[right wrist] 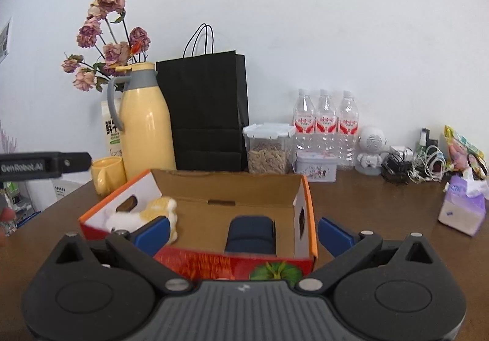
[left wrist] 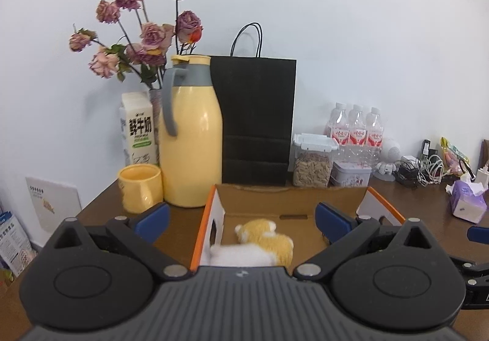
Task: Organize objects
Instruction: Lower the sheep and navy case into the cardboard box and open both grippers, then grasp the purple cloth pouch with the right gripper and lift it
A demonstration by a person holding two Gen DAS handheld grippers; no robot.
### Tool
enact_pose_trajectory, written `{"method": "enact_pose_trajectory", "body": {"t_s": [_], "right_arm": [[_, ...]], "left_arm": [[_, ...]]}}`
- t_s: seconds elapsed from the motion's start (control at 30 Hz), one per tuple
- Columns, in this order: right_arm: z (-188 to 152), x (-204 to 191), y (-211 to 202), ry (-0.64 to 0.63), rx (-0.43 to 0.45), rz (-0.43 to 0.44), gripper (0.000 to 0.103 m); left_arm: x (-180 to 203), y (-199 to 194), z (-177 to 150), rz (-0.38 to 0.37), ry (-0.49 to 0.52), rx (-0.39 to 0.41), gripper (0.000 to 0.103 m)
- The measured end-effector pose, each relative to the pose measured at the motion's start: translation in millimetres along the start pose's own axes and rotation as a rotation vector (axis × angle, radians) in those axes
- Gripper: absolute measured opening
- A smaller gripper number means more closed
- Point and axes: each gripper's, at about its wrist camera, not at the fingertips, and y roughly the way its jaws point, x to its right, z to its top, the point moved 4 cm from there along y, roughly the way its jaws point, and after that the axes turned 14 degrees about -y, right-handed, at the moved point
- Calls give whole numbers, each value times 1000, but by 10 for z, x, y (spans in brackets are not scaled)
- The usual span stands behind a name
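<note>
Brown table bears an open box holding a plush toy; both grippers' fingers spread wide, empty

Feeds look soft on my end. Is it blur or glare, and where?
Left wrist view: the plush toy in the cardboard box is smeared, while the yellow thermos stays fairly sharp with a window-like highlight. Right wrist view: the box's near red wall is blurred; both views bow toward the edges, fisheye distortion.
</note>
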Motion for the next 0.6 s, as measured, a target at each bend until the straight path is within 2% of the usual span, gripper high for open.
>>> {"method": "enact_pose_trajectory", "body": {"t_s": [0.33,0.6], "right_arm": [[-484,-151,-309,-15,-112,30,103],[-756,-308,-278,-71,-193,84,101]], "left_arm": [[-316,-349,-436,50,14,-95,103],[-554,-491,-679,81,0,-159,103]]}}
